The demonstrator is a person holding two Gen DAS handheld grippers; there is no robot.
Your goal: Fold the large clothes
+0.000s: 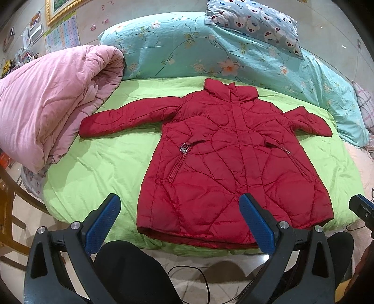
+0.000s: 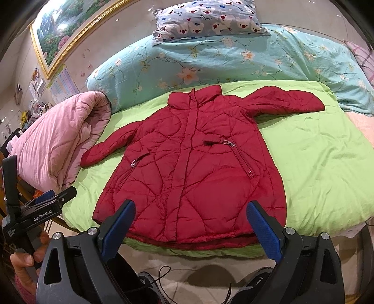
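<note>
1. Red coat (image 1: 224,161) spread flat, front up, mid-frame on the green sheet (image 1: 100,168); both sleeves out to the sides.
2. Left hand-held gripper (image 1: 180,224) released, jaws wide apart, hovering at the hem, lower frame.
3. Right hand-held gripper (image 2: 190,228) likewise released, above the hem, touching nothing.
4. Pink quilt (image 1: 46,112) rolled at left; floral duvet (image 1: 187,46) and bear pillow (image 1: 254,21) along the top.

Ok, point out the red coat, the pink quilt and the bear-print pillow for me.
red coat (image 1: 233,168): left wrist view, on the front panel below the collar.
pink quilt (image 1: 51,103): left wrist view, on the top of the folded bulk.
bear-print pillow (image 2: 205,21): right wrist view, on the middle of the pillowcase.
</note>
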